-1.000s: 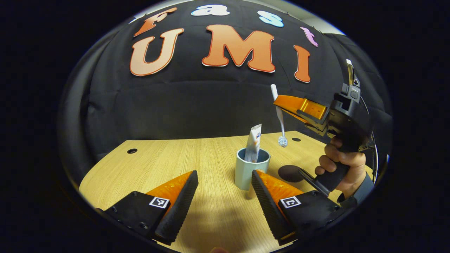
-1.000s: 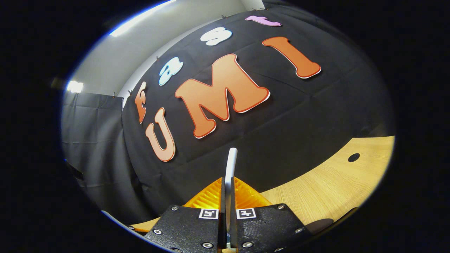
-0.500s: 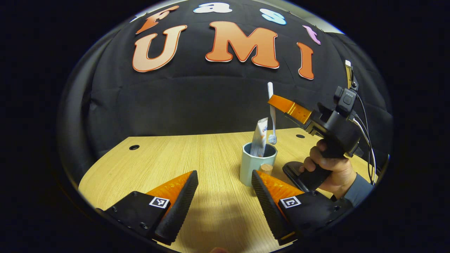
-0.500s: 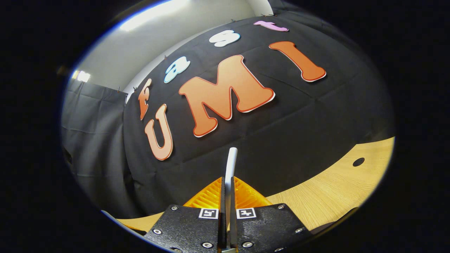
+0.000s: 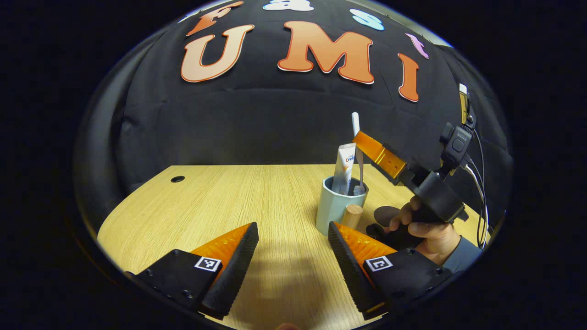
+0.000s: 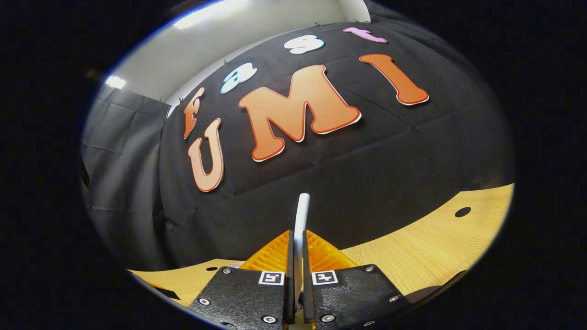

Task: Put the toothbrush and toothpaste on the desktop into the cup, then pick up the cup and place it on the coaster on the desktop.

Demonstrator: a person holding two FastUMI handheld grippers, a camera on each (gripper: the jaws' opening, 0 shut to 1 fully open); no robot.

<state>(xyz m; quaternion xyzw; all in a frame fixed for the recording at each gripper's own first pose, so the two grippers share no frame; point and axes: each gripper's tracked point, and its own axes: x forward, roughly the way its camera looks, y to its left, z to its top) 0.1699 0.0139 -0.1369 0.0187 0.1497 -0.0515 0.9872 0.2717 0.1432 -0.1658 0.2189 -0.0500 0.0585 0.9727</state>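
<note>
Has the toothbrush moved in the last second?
Yes. In the left gripper view the toothbrush, clamped in the right tongs, has come down: its bristle end, earlier hanging above and right of the cup, now sits inside the rim beside the toothpaste.

Bare desktop (image 5: 220, 201) lies open left of the cup (image 5: 334, 211); the right gripper (image 5: 362, 140) crowds its right side.

Toothpaste tube (image 5: 344, 167): blue brand lettering near its top, partly legible — it seems to begin "Cres"; the tube stands in the cup (image 5: 337, 211).
Left gripper (image 5: 293, 263): 1 square black-and-white coded marker on each finger mount — no letters.
Right gripper (image 6: 298, 293): 2 like markers, no readable text.
</note>
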